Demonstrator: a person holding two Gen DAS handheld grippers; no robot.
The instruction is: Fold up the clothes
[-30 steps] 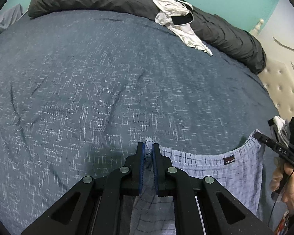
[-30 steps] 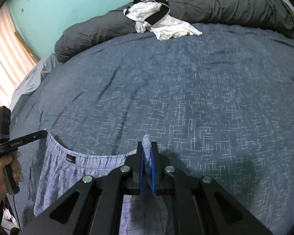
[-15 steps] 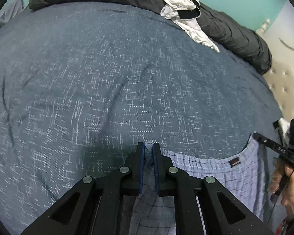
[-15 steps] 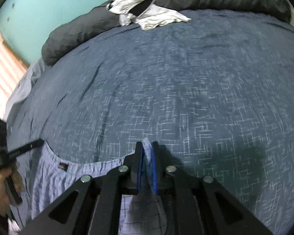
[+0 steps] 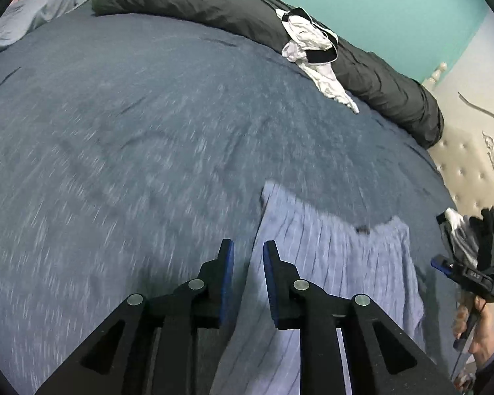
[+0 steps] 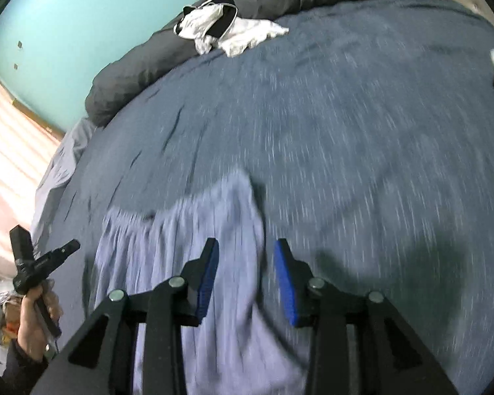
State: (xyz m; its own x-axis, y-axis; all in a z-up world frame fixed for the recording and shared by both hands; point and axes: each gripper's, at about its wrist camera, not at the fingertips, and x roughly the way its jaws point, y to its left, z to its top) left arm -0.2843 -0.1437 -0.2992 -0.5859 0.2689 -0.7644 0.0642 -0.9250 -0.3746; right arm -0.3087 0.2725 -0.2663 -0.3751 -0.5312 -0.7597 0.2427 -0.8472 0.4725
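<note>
Both claws, left (image 5: 248,250) and right (image 6: 246,249), opening, empty; blurred shorts (image 5: 332,250) cut off below

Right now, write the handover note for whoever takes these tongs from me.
Left tongs: opening, nothing between the pads.
Right tongs: opening, over the cloth, not gripping.
Light blue striped shorts: both corners just let go; they lie spread on the blue bedspread, waistband toward the far side.
White and black garment: crumpled at the far edge against the dark rolled duvet, untouched.
Done: shorts laid out.
Left: fold the shorts, then the white garment.
</note>
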